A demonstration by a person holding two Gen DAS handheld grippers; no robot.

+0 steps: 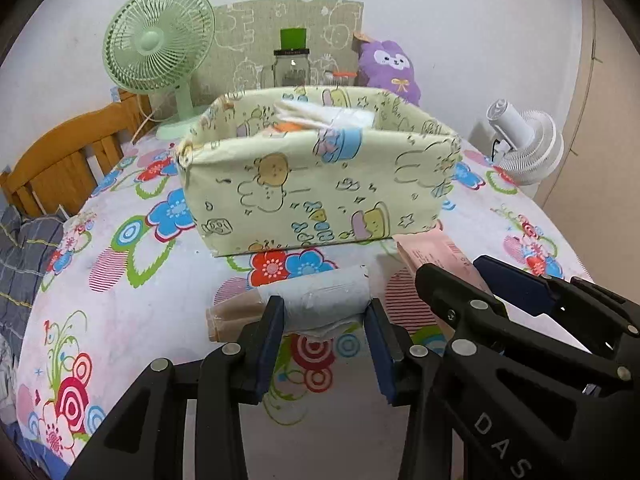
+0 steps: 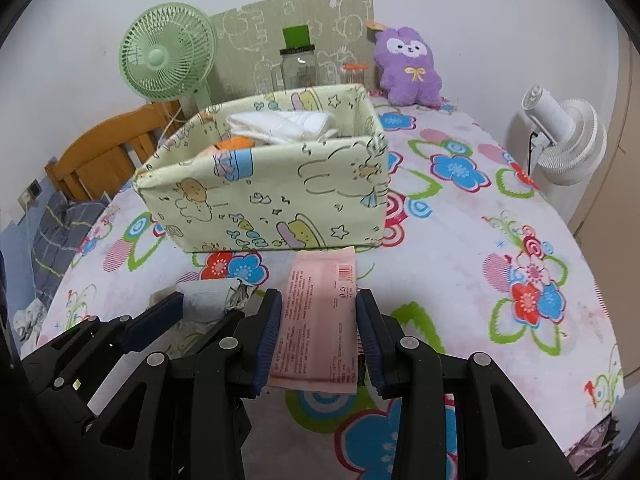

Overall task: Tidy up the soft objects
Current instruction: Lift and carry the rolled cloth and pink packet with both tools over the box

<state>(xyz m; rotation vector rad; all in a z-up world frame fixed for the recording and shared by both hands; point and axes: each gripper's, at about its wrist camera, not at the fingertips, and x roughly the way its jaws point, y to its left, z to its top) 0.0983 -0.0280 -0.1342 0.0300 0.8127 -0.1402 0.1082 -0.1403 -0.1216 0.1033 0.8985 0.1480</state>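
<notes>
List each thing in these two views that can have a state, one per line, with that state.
Left hand-held gripper: open, fingers astride the pale blue roll, lying on the table.
Right hand-held gripper: open, fingers either side of the pink packet, lying flat.
Fabric box: upright, open-topped, holding white folded items.
Glass jar: lid on.
Purple plush: sitting upright.

We see a green fan (image 2: pixel 168 58), a glass jar (image 2: pixel 298 66) and a white fan (image 2: pixel 564 136) on the flowered tablecloth (image 2: pixel 460 240).
</notes>
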